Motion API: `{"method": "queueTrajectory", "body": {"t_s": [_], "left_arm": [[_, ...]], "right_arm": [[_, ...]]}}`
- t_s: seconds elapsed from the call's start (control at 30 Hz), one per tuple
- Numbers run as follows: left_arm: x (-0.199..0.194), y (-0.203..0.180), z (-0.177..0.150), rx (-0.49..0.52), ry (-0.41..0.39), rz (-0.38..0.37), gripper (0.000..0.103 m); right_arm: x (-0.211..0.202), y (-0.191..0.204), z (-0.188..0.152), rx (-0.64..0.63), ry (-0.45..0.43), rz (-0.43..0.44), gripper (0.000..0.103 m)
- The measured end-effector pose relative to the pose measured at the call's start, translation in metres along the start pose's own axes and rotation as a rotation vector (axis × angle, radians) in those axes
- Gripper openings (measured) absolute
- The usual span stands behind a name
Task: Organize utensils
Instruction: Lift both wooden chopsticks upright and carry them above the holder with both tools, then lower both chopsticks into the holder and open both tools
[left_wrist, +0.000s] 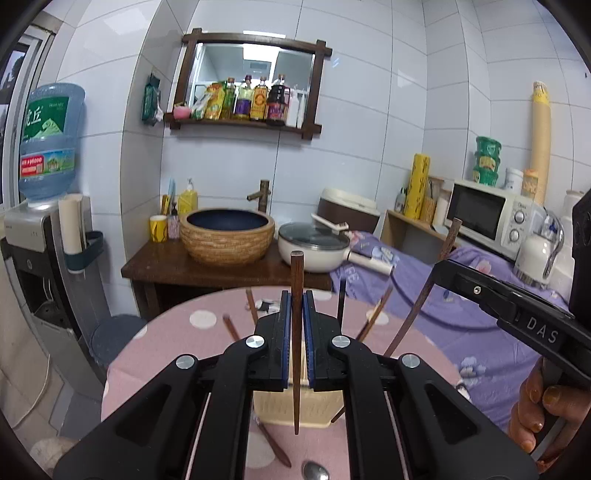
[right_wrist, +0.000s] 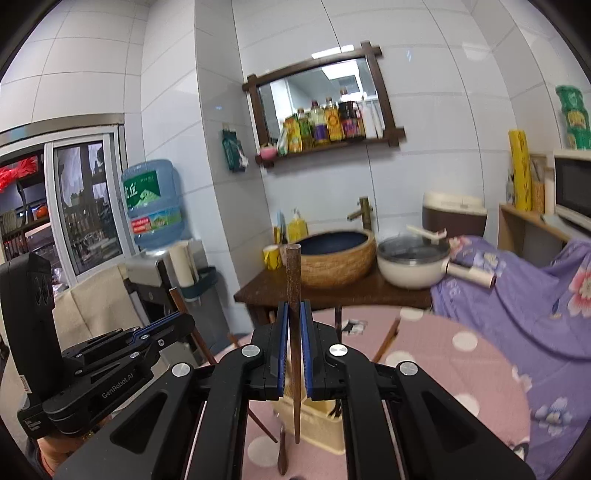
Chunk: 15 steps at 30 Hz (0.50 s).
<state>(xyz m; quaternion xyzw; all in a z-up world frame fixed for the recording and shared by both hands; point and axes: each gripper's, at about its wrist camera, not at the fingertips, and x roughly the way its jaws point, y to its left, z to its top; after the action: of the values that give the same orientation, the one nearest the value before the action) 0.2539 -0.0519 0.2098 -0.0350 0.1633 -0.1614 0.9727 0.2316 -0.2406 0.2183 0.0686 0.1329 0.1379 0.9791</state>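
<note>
My left gripper (left_wrist: 296, 301) is shut on a dark wooden chopstick (left_wrist: 296, 273), held upright above a cream slotted utensil basket (left_wrist: 295, 408) on the pink dotted table (left_wrist: 177, 339). Several chopsticks (left_wrist: 371, 319) stand in the basket. My right gripper (right_wrist: 293, 312) is shut on another upright wooden chopstick (right_wrist: 293, 273) over the same basket (right_wrist: 317, 424). The right gripper also shows in the left wrist view (left_wrist: 443, 271), and the left gripper shows in the right wrist view (right_wrist: 181, 321). A loose chopstick (left_wrist: 271, 441) and a spoon (left_wrist: 316, 472) lie on the table in front of the basket.
Behind the table stand a wooden stand with a woven basin (left_wrist: 227, 236) and a white lidded pot (left_wrist: 314, 245). A purple flowered cloth (left_wrist: 461, 314) covers the counter at right, with a microwave (left_wrist: 487, 216). A water dispenser (left_wrist: 48, 240) stands at left.
</note>
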Motion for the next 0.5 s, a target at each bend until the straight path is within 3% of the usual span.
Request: {"method": "queueTrajectory", "body": {"t_s": [0.13,0.27,0.4,0.5], "left_arm": [[0.005,-0.005,0.039,0.007,-0.049,0.019,0.007],[0.016,-0.006,0.062,-0.004,-0.082,0.036,0.007],[0.039,-0.009,0.057,0.016,-0.092,0.071,0.007],[0.060,-0.009,0.034,0.021,-0.067,0.079,0.007]], "right_arm": [[0.004,0.002,0.027,-0.020,-0.040,-0.023,0.007],[0.017,0.000,0.029,-0.035,-0.049,-0.044,0.007],[0.041,-0.010,0.004,-0.026,-0.014,-0.069,0.007],[0.055,-0.018,-0.018,-0.011,0.015,-0.081,0.007]]}}
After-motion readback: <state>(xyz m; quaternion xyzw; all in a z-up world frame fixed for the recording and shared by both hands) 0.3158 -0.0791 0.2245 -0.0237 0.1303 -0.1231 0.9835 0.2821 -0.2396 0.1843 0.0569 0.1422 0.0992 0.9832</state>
